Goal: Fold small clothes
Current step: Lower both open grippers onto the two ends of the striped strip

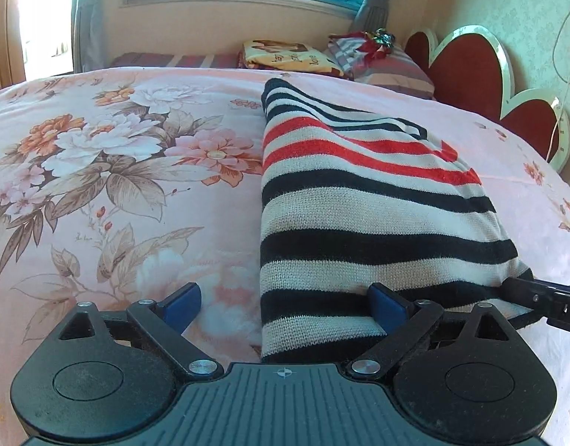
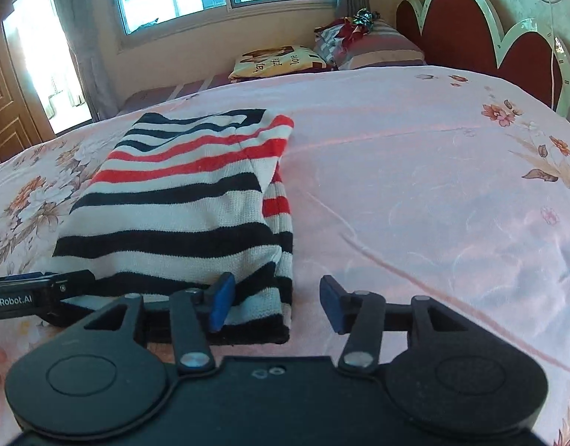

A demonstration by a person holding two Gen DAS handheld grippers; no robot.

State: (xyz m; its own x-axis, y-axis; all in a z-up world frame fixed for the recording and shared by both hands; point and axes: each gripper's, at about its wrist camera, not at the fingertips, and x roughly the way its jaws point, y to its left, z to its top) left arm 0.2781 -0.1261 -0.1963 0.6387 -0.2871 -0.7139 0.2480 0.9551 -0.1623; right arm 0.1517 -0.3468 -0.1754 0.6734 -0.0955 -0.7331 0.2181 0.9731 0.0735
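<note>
folded striped sweater (image 2: 188,200) on floral bedspread (image 2: 415,186), nothing holding it

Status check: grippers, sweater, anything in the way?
Both grippers open, left, right, at near hem. Striped sweater folded on bedspread. Nothing in the way.

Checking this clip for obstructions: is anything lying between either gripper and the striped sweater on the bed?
Nothing visible does. The striped sweater lies folded on the floral bedspread, and both the left gripper and right gripper stand open right at its near edge. Pillows sit far off by the headboard.
</note>
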